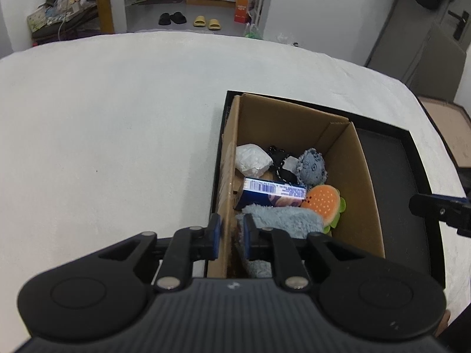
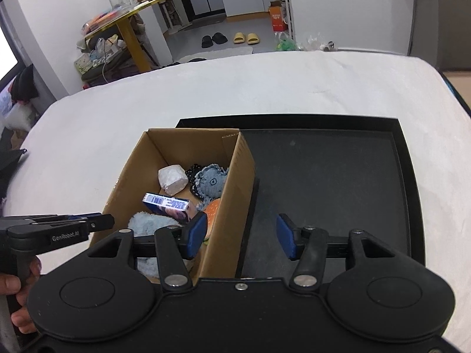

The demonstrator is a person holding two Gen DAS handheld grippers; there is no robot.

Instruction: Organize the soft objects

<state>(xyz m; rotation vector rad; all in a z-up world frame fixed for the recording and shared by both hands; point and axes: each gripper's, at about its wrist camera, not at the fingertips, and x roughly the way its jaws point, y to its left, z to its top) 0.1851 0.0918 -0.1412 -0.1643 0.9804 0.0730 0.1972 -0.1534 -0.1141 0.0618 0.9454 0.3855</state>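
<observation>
Sitting in the cardboard box (image 2: 235, 176) are the soft things: a pale blue fluffy cloth (image 1: 282, 219) at the near end, a hamburger plush (image 1: 323, 203) just beyond it against the right wall, a grey-blue round plush (image 1: 310, 166) further in, and a black dotted piece (image 1: 279, 164) beside that. A white wrapped lump (image 1: 253, 160) lies at the far left of the box floor. A blue carton with a barcode (image 1: 270, 191) lies across the middle, resting partly over the fluffy cloth.

The box stands on the left part of a black tray (image 2: 338, 182); the tray's right part is bare dark surface. The tray lies on a bench covered in white cloth (image 1: 103, 132).

My left gripper (image 1: 231, 236) straddles the near left wall of the box: one blue-padded finger outside, the other inside and touching the fluffy cloth. The fingers are close together, with the cardboard wall between them; I cannot tell whether they press on it.

My right gripper (image 2: 241, 235) has its fingers wide apart, holding nothing. The left pad hangs inside the box over the hamburger plush, the right pad over the tray floor, with the box's right wall between them.

Beyond the bench: black slippers (image 2: 214, 39) and yellow slippers (image 2: 245, 38) on the floor, an orange box (image 2: 278, 19), and a cluttered yellow-edged table (image 2: 123, 20).
</observation>
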